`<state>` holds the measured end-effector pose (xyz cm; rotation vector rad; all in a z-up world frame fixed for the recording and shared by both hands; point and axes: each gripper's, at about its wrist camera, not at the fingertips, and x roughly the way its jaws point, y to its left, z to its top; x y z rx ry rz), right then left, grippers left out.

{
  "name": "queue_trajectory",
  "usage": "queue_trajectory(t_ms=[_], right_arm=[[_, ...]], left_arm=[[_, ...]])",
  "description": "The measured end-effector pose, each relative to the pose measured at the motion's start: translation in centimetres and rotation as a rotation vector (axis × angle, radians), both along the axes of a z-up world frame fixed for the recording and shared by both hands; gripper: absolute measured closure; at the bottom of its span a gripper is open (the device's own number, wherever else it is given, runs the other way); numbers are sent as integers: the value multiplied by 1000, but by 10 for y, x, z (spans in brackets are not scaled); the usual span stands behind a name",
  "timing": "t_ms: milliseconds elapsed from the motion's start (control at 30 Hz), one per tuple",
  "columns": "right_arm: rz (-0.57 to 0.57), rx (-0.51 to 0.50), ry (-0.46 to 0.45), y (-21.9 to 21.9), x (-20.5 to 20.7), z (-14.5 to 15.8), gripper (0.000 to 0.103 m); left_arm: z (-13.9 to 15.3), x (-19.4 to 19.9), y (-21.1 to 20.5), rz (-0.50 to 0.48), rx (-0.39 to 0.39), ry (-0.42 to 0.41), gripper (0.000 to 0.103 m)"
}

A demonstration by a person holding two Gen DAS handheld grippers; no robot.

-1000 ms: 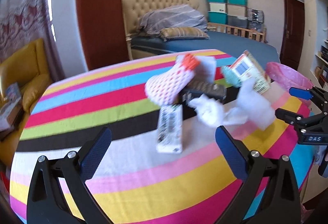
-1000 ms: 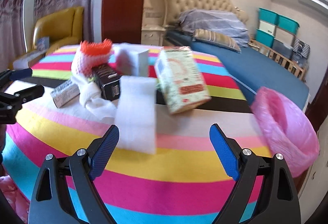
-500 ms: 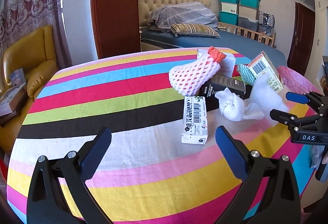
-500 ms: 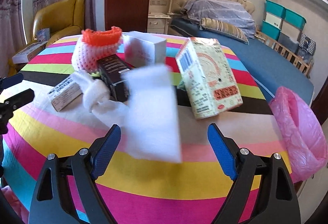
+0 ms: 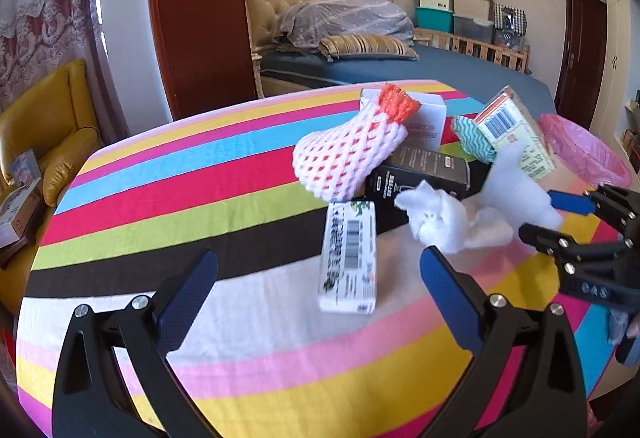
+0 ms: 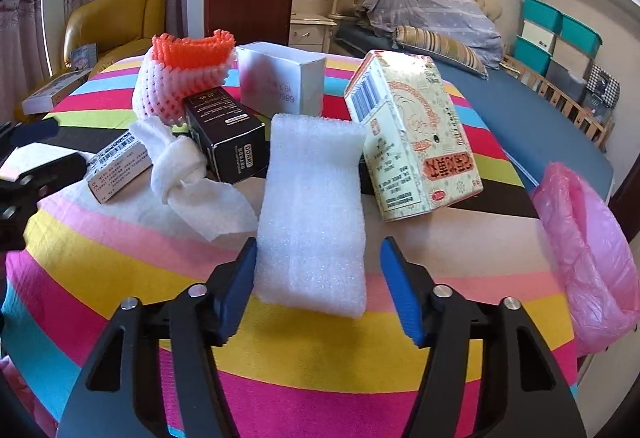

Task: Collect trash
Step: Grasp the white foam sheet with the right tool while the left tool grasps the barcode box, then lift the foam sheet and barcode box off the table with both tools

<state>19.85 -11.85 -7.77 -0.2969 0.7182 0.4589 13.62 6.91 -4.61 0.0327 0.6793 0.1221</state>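
Note:
Trash is piled on the striped table point(image 6: 120, 262): a white foam sheet point(image 6: 312, 205), crumpled tissue point(image 6: 180, 165), a black box point(image 6: 228, 133), a red-and-white fruit net point(image 6: 180, 73), a white barcode box point(image 5: 348, 258) and a cream carton point(image 6: 412, 133). My right gripper point(image 6: 318, 250) straddles the near end of the foam sheet. Its jaws are closing: the left pad is at the sheet's edge and a small gap shows at the right pad. My left gripper point(image 5: 318, 258) hangs wide open over the table just short of the barcode box, holding nothing.
A pink plastic bag point(image 6: 588, 250) hangs open at the table's right edge. A white box point(image 6: 280, 81) stands behind the pile. Beyond the table are a bed point(image 5: 400, 65) and a yellow armchair point(image 5: 52, 129).
The right jaws have narrowed from wide open to either side of the foam sheet. The left gripper has drifted toward the pile, so the barcode box now sits between its fingers in view.

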Motion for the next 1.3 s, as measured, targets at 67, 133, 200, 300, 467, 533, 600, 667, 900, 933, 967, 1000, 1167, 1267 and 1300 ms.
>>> queue_trajectory(t_ms=[67, 133, 200, 300, 467, 533, 600, 667, 900, 933, 967, 1000, 1167, 1267, 1300], right_arm=[[-3, 5, 2, 0, 2, 0, 53], [0, 16, 15, -2, 4, 0, 53], [0, 22, 21, -1, 3, -1, 54], [0, 9, 19, 0, 4, -2, 54], [0, -19, 7, 5, 5, -3, 54], [-4, -28, -5, 7, 3, -4, 54], [-5, -32, -21, 6, -1, -2, 54], [-3, -31, -39, 5, -3, -1, 54], [10, 7, -70, 1, -11, 3, 55], [14, 14, -72, 1, -12, 3, 55], [16, 19, -75, 0, -12, 4, 55], [20, 21, -75, 0, -11, 5, 55], [45, 34, -83, -2, -13, 7, 55], [38, 48, -88, -5, -17, 10, 55], [42, 56, -85, -5, -19, 10, 55]], left_arm=[[-2, 8, -2, 1, 5, 11, 9], [-6, 17, -4, 1, 24, 41, 16], [-12, 24, -5, -3, 32, 76, 25], [-17, 29, -5, -1, 32, 114, 30], [-22, 36, -3, 12, 36, 152, 39], [-23, 37, -2, 8, 31, 151, 53], [-23, 37, -4, 15, 43, 143, 66], [-22, 35, -6, 11, 56, 134, 67], [-14, 23, -10, 31, 76, 45, 68], [-11, 18, -10, 33, 77, 12, 68], [-7, 16, -10, 37, 79, -5, 68], [-5, 13, -9, 45, 81, -26, 68], [6, -5, -3, 90, 55, -120, 68], [8, -10, 2, 85, 23, -124, 68], [8, -14, 2, 83, 20, -125, 68]])
